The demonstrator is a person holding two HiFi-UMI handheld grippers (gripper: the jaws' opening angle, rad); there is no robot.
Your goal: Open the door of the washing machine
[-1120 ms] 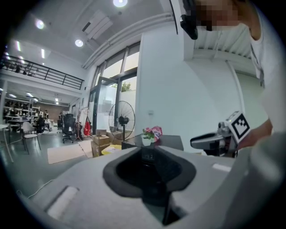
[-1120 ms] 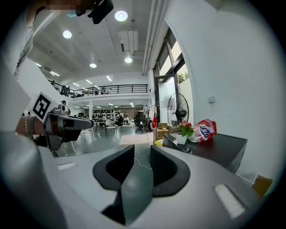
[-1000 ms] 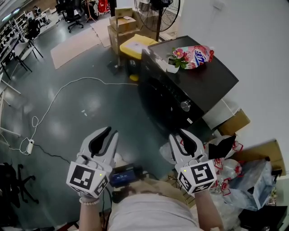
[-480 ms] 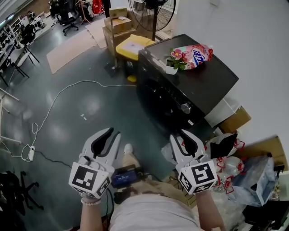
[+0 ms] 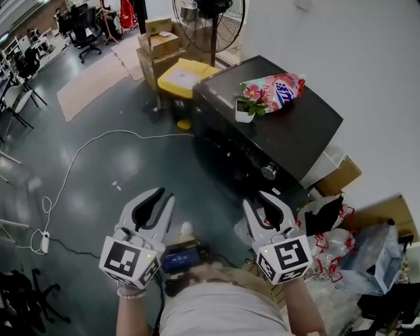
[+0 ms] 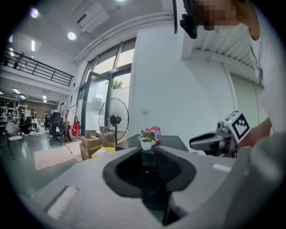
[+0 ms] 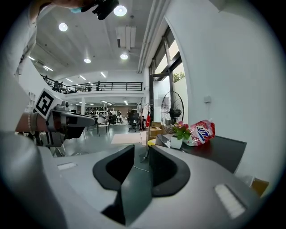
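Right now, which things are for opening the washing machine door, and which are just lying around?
For the job:
- black washing machine
- left gripper and right gripper, both grey with open jaws and nothing in them

Just lying about:
- white pot of pink flowers
- pink printed plastic bag
- yellow box
- big standing fan
- white power strip on the floor

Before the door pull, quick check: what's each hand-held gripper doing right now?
Left hand-held gripper: slightly open, nothing between the jaws.
Right hand-held gripper: slightly open, nothing between the jaws.
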